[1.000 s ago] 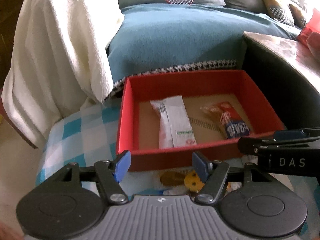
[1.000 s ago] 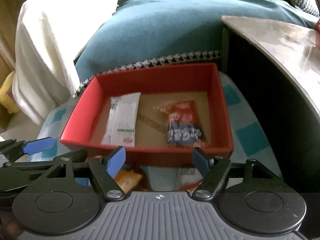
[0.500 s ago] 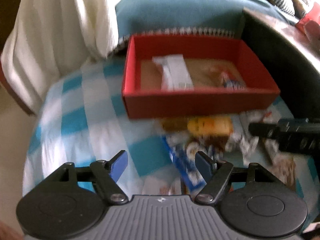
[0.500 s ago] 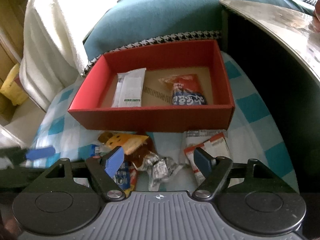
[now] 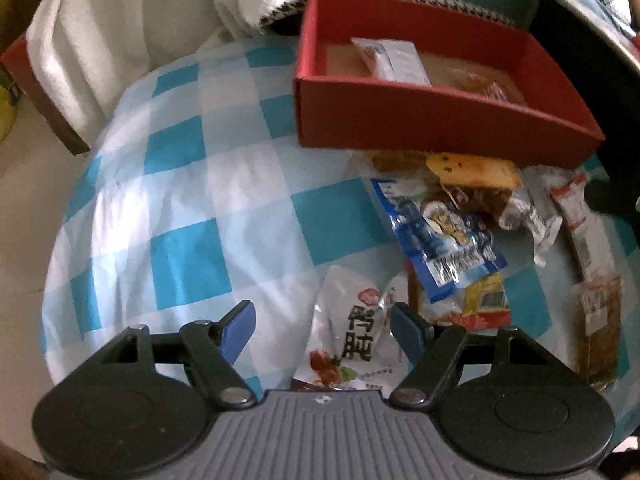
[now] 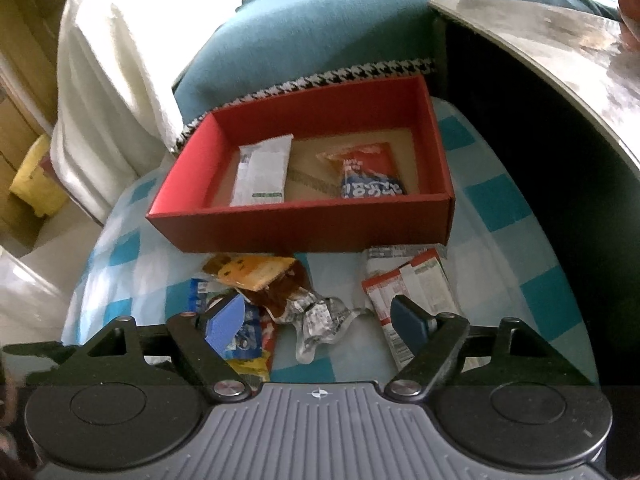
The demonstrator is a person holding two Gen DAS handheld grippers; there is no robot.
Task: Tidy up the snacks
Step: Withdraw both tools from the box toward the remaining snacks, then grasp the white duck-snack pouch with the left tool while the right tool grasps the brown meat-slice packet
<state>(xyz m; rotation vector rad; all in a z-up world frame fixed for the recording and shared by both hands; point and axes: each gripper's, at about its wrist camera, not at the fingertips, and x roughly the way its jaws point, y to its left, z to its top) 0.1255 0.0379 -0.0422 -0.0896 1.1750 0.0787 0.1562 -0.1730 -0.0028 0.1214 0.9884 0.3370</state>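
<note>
Surface: checked cloth (image 5: 188, 208), sofa behind.
Box (image 6: 312, 226): red, two packets inside.
Snacks (image 6: 288, 300): loose heap just before box.
White packet (image 5: 352, 336): nearest, between left gripper (image 5: 322, 322) jaws, untouched.
Jaws: left apart; right gripper (image 6: 316, 320) apart, just widening, empty.
Handling: light, crinkly, slippery; pinch flat edge.

checked cloth (image 5: 192, 208), red box (image 6: 304, 232), snack packets (image 6: 312, 316)

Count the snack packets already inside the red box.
2. A white packet lies on the left side of the red box; a red-and-blue packet lies to its right. The near wall could hide something small behind it.
</note>
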